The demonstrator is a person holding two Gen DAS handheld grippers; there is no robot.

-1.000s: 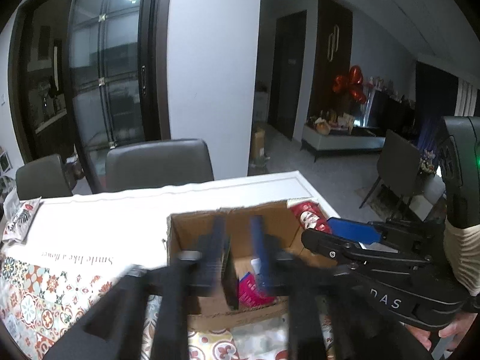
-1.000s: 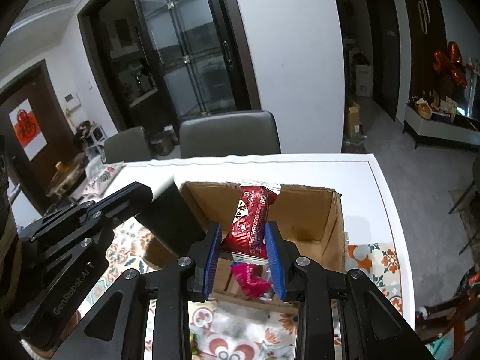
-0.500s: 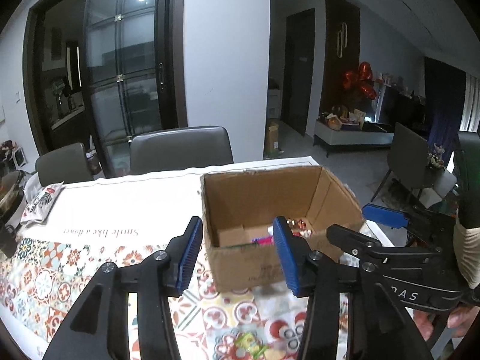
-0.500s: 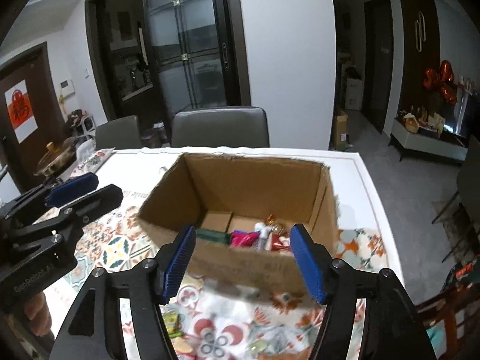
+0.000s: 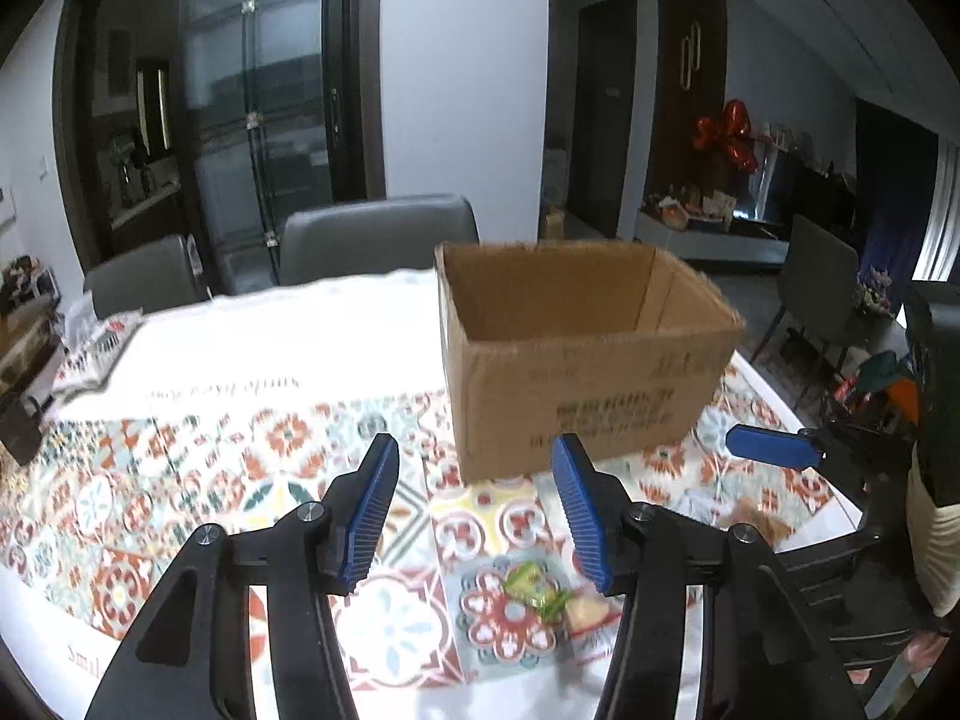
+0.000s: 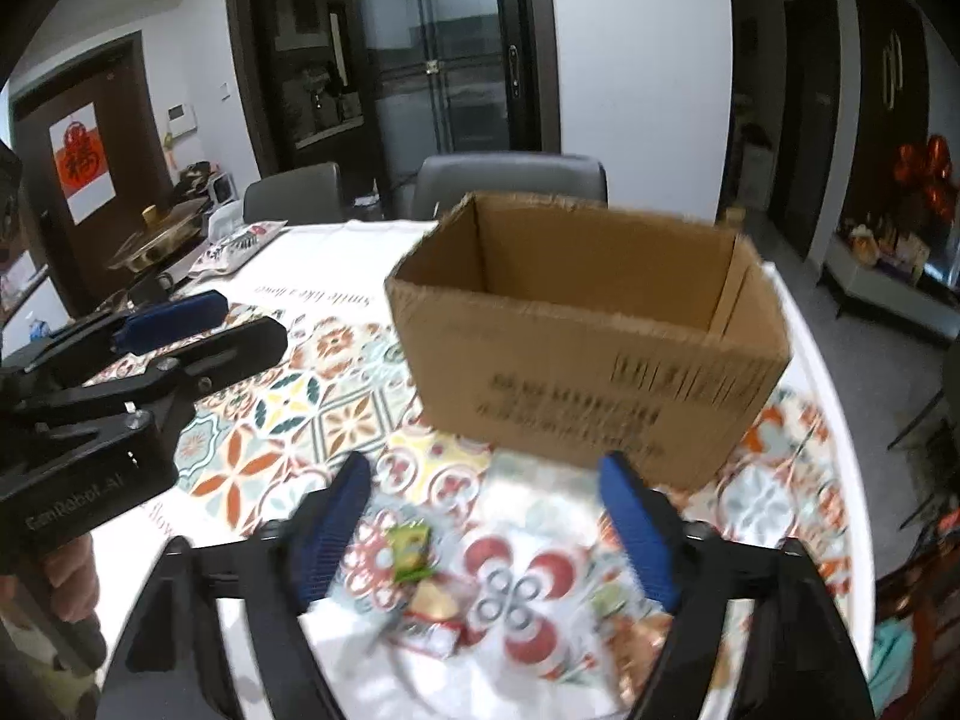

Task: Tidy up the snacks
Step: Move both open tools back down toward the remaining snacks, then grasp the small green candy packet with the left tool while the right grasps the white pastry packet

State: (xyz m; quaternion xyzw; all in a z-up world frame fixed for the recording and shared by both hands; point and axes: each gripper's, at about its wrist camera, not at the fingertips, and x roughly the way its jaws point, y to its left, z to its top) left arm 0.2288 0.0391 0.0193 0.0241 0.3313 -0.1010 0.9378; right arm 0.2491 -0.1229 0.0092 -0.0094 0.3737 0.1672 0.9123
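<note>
1. While both sets of jaws gape empty, the left gripper [image 5: 474, 504] hovers before the cardboard box [image 5: 576, 372].
2. Below the right gripper [image 6: 486, 528], a green snack packet [image 6: 411, 552] lies on the patterned tablecloth [image 6: 288, 420], nearer its left finger.

- Right gripper [image 6: 483, 525] spread wide, empty, above green snack packet [image 6: 410, 551] on patterned worktop [image 6: 288, 414].
- Open cardboard box [image 6: 591, 354] just beyond.
- Left gripper [image 6: 180, 324] at left, blue-padded fingers [image 6: 171, 313] parted.
</note>
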